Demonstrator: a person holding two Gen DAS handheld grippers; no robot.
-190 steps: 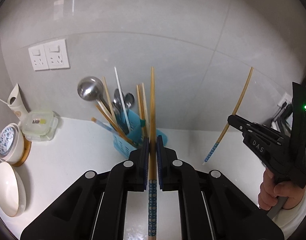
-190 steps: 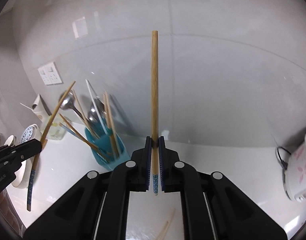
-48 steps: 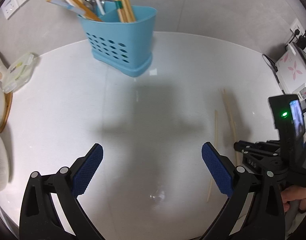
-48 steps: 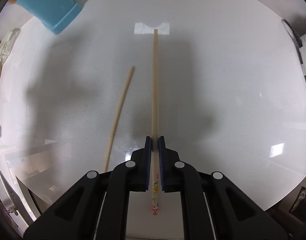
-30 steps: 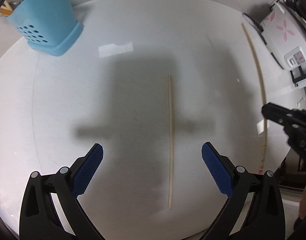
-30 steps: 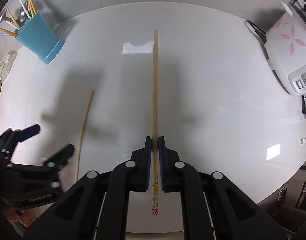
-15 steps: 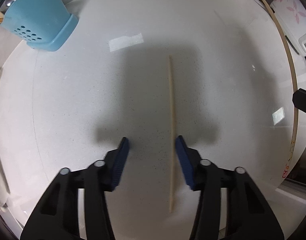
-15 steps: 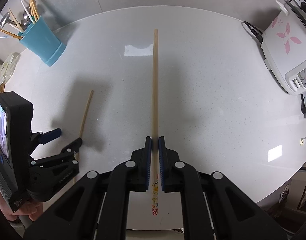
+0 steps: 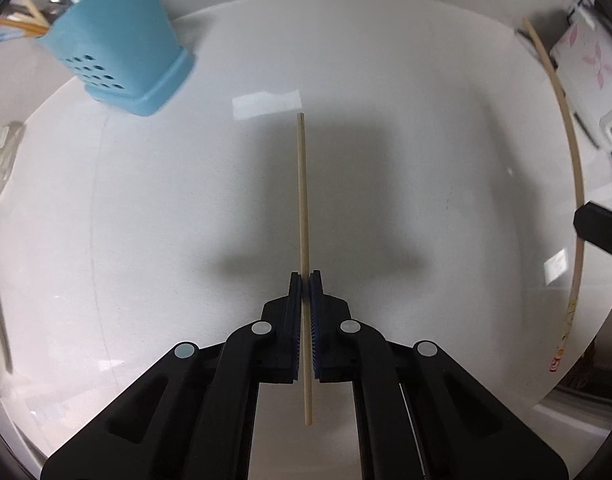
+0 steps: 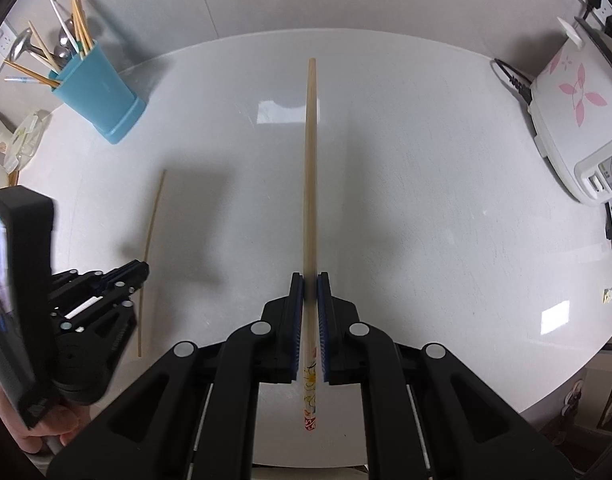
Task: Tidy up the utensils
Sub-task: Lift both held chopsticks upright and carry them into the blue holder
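a: bamboo chopstick [image 9: 304, 216] pinched in the left gripper [image 9: 305, 280], low over mid counter [image 9: 425, 140], long axis pointing away.

b: right gripper [image 10: 310, 280] grips the printed chopstick [image 10: 309, 184]. blue holder [image 10: 100, 92] far-left corner; left hand's nearer.

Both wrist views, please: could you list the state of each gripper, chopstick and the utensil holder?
Left gripper: shut on plain chopstick, which lies on the counter.
Right gripper: shut on patterned chopstick.
Blue utensil holder: upright, holding chopsticks and spoons.
Rice cooker: lid closed, plugged in.
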